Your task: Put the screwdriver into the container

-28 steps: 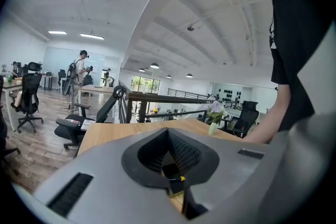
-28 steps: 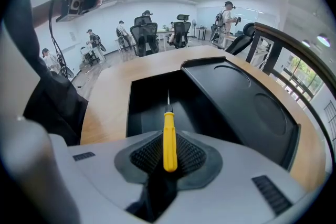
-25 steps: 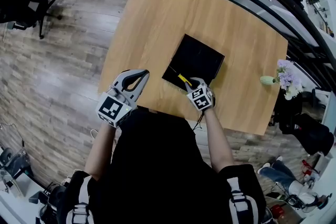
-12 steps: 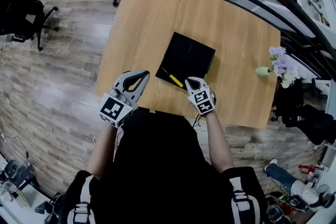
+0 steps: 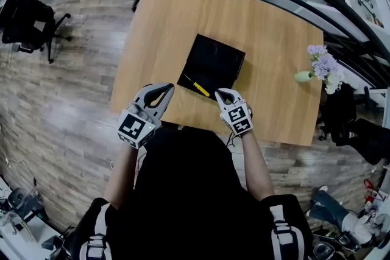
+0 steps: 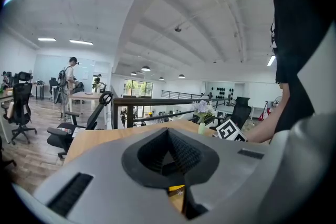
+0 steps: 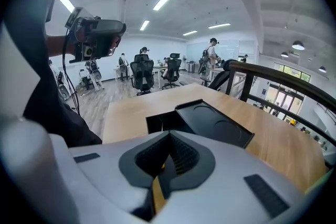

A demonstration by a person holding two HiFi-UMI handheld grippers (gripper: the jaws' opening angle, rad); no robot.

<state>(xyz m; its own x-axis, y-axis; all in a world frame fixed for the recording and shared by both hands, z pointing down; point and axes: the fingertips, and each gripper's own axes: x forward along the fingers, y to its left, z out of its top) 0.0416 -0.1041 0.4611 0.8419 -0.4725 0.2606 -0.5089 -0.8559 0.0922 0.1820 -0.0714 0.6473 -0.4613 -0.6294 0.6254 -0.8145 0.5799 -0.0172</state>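
**Inspector A:** What do we record for the container?

**Inspector B:** We find one black container [image 5: 213, 61] on the wooden table [image 5: 274, 21], directly ahead of the right gripper [image 5: 220, 92]. In the right gripper view we note an open dark compartment. A flat black panel with two round recesses adjoins it on the right. The only item we see at the container is the screwdriver [image 5: 198, 87].

**Inspector A:** Its position?

**Inspector B:** It is just beyond the right gripper's tips and slightly to their left, close to them but apart. It lies across the container's near-left corner. The dark shaft is over the black interior, and the end of the yellow handle reaches past the near rim. We cannot tell whether it rests on the rim.

**Inspector A:** Long axis and pointing?

**Inspector B:** The axis runs on a diagonal. The handle end faces the right gripper. The shaft points away from it, forward and toward the side of the left gripper [image 5: 163, 87].

**Inspector A:** Gripper states?

**Inspector B:** The right gripper's jaws are pressed together with nothing pinched, and a sliver of yellow shows through the hollow behind the tips. The left gripper's jaws are likewise closed on nothing. It hangs over the table's near edge, near the container's corner and not touching it. A vase of flowers [image 5: 317, 67] stands well off to the right gripper's right.
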